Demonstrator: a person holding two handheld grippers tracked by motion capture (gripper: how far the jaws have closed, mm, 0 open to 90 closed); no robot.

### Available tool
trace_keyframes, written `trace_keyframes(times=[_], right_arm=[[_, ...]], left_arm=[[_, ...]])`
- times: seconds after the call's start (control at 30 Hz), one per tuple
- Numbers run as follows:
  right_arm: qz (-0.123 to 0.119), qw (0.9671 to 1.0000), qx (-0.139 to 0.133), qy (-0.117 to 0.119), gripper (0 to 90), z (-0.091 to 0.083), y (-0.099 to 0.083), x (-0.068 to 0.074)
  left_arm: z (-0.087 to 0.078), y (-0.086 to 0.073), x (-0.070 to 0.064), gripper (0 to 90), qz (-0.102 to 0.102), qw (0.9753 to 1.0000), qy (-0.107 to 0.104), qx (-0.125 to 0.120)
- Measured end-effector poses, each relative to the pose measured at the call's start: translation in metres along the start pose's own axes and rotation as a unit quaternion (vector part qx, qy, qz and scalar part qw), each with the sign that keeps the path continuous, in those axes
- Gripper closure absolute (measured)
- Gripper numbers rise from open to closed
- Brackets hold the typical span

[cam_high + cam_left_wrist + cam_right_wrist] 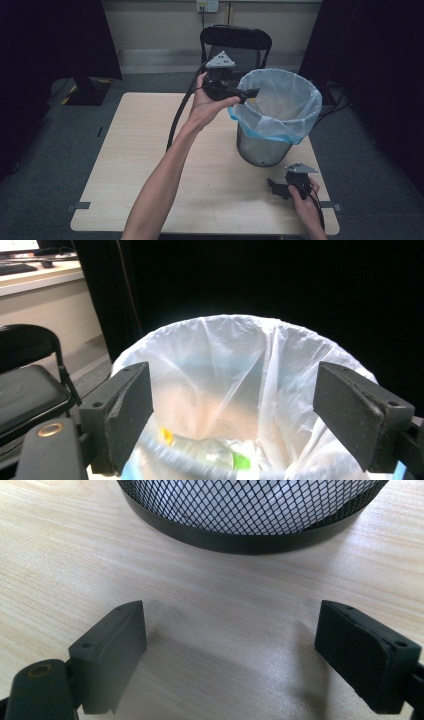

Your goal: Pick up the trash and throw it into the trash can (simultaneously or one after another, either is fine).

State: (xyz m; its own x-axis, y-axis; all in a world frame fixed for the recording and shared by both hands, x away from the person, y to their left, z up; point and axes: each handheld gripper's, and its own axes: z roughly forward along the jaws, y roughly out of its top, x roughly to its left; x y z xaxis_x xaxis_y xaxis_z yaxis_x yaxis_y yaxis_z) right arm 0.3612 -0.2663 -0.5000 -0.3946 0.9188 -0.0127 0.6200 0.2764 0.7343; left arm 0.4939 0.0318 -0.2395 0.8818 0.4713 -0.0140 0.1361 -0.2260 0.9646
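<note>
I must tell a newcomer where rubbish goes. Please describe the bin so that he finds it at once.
Look at the wooden table, toward its far right corner. There stands a black mesh bin, lined with a pale blue bag folded over its rim; it is the one tall thing on the table.

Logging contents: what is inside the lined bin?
In the bin, the bag holds a clear bottle with yellow and green bits. The rim hides the rest.

The rubbish (210, 452) at the bottom of the bin liner (235, 375) is blurred, so I can't name it. The mesh bin (250, 510) is cut off by the top edge in the right gripper view.
</note>
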Motion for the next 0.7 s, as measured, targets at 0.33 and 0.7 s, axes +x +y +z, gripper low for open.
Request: trace_keyframes(times=[0.33,0.7], right_arm=[[0.0,1.0,0.0,0.0,12.4,0.0,0.0,0.0],[0.0,1.0,0.0,0.0,12.4,0.0,0.0,0.0]], left_arm=[[-0.032,-0.012,0.014,17.8,-0.006,0.9999,0.013,0.002],[-0.05,-0.027,0.023,18.5,-0.011,0.9988,0.046,0.015]])
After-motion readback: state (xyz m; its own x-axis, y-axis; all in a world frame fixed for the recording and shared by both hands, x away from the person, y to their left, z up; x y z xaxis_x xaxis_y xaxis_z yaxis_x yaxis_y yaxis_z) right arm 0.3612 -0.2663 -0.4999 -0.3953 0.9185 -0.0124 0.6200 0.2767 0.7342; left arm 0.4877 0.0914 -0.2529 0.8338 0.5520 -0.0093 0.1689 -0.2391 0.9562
